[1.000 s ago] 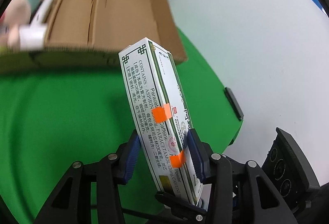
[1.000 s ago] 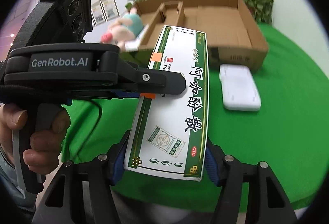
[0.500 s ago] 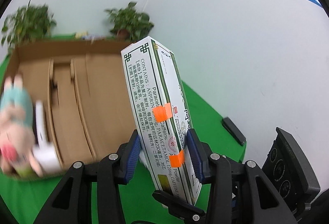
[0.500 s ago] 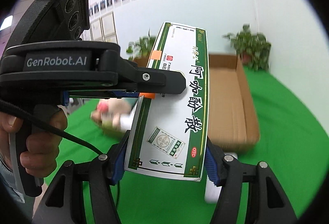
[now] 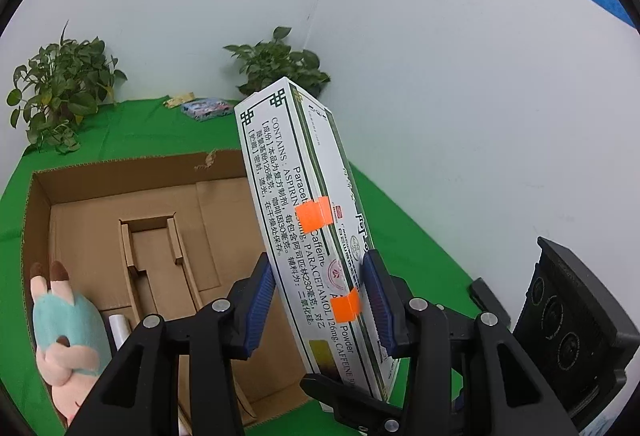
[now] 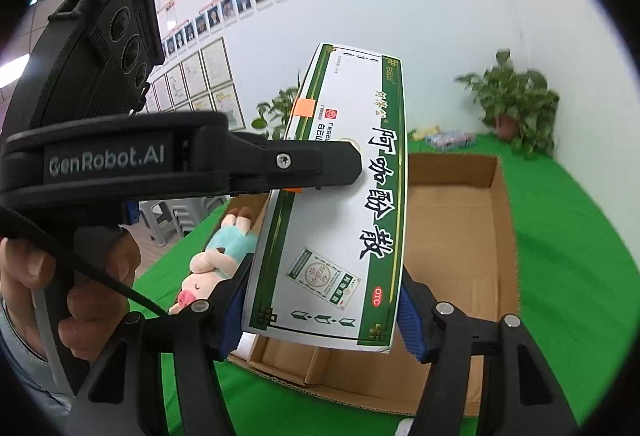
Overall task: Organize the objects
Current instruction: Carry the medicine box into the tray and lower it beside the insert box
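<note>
Both grippers have lifted the medicine box [image 5: 304, 220] above the cardboard box [image 5: 100, 196].

There is 1 green-and-white medicine box [image 5: 316, 236], 1 open cardboard box [image 5: 224, 204] with 1 small cardboard insert [image 5: 156, 248] inside it, and 1 plush toy [image 5: 66, 336] at its near left corner. On the far side of the desk [image 5: 140, 124] stand 2 potted plants [image 5: 60, 84], with 1 small colourful packet [image 5: 206, 108] between them. 2 grippers appear, the left gripper [image 5: 320, 296] and the right gripper [image 6: 320, 308], each with 2 blue-padded fingers [image 5: 260, 300].

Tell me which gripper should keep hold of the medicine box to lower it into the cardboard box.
Right, probably. The right gripper clamps the medicine box across its wide face, over the cardboard box; the left gripper pinches only its narrow side.
</note>
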{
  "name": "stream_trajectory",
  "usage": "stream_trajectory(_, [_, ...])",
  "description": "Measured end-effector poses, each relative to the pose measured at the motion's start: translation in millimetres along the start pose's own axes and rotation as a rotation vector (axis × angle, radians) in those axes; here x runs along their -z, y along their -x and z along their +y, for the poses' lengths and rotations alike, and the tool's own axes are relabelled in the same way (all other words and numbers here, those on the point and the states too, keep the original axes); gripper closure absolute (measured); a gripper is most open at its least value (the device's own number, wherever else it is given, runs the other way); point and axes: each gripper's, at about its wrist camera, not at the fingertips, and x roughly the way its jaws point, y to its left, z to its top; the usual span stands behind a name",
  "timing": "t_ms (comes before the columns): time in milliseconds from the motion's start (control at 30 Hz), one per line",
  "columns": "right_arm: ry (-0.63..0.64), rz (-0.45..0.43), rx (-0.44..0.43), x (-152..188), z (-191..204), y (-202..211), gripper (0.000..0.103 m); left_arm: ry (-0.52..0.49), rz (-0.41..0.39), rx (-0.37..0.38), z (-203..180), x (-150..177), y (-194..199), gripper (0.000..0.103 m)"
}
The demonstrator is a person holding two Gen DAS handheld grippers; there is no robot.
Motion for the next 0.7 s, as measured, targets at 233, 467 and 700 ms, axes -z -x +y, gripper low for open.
stream_trajectory(233, [-0.140,0.211,-0.022,52.1,-40.7,-64.3,0.041,0.102,0.197,-0.016,52.5,41.1,-90.7,0.061])
stream_trajectory(467, [-0.220,0.295,-0.043,79.3,-59.8,-93.3,0.042,0.139,0.285,-0.042,76.1,66.7,-130.1,0.060])
stream_trajectory(700, [-0.199,0.331,-0.006,88.4,-60.4,-101.5,0.042,0.136,0.288,-0.111,77.5,64.4,-124.9,0.054])
